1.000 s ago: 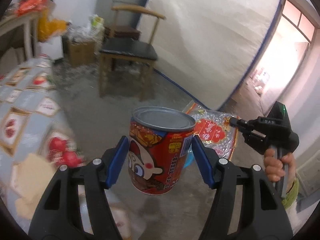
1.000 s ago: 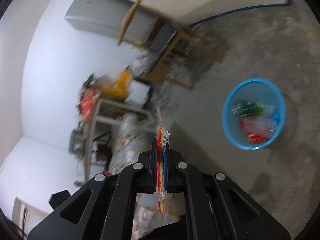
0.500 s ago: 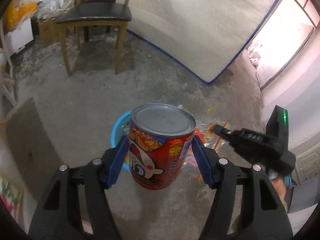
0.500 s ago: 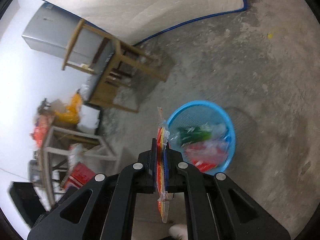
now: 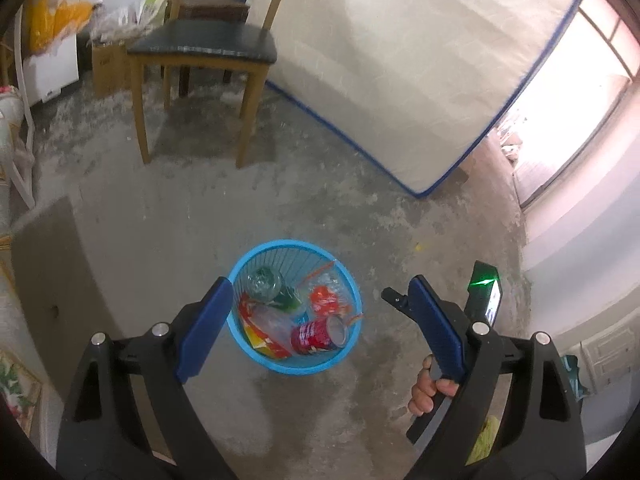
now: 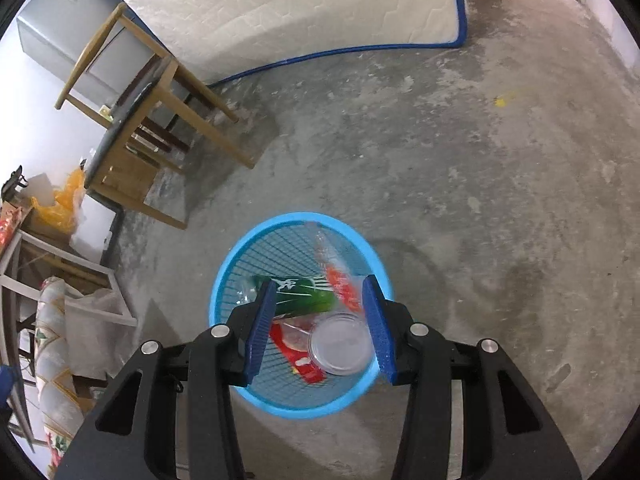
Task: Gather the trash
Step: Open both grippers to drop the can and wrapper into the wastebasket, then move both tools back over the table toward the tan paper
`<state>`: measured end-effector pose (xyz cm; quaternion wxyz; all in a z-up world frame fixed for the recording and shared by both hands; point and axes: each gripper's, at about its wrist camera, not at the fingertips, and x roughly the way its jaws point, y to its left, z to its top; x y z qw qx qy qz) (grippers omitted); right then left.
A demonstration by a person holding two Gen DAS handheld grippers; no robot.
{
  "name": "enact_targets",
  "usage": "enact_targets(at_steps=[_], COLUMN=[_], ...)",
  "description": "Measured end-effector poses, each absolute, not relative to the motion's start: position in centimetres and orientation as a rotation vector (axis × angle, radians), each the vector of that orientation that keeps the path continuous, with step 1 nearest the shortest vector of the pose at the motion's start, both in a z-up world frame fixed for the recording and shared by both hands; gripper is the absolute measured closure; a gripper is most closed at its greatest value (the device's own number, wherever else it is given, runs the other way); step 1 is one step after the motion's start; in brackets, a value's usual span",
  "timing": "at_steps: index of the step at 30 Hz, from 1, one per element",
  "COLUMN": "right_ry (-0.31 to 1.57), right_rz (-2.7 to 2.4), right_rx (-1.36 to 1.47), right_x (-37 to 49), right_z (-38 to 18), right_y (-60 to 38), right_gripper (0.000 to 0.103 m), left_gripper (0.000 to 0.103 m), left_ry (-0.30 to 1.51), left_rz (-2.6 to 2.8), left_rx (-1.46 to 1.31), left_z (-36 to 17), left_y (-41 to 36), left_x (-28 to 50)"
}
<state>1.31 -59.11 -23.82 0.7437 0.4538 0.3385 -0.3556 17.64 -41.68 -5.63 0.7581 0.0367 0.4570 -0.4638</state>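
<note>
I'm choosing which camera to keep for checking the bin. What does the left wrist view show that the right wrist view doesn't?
Only the left wrist view shows the red can lying in the bin, the hand gripping the right tongs, and the bright window.

Only the right wrist view shows the grey fridge behind the chair.

Both show the blue bin, a green bottle and wrappers inside it, the chair, the leaning mattress, and open tongs holding nothing.
</note>
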Motion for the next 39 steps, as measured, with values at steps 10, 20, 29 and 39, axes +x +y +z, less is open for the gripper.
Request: enact_targets(at_steps=[10,20,29,39], right_ry=[0.758,0.706,0.711,0.781], right_rz=[-0.760,-0.517,-0.213,0.135], right_rx=[0.848,0.688,0.624,0.473], right_x=[-3.0,-3.9,1.8,11.5], right_z=[-18.7,-9.6,-4.0,-0.5], right_y=[-54.9,-44.6,-35.9,-22.7], right_gripper=[0.054,0.033,0.033,0.040], left_gripper=[0.017,0.014,0.011,0.011], left_ry=[0.893,0.888,0.852,0.784], left_rz=[-1.009,-0.972,-0.782,-0.549], left_rx=[0.056,0.064,-0.052,-0.078], left_z=[-1.7,0.1,0.5,-2.5], left_y=[-33.7,-23.3,-8.7,1.9], left_x=[14.2,11.0,10.6,8.5])
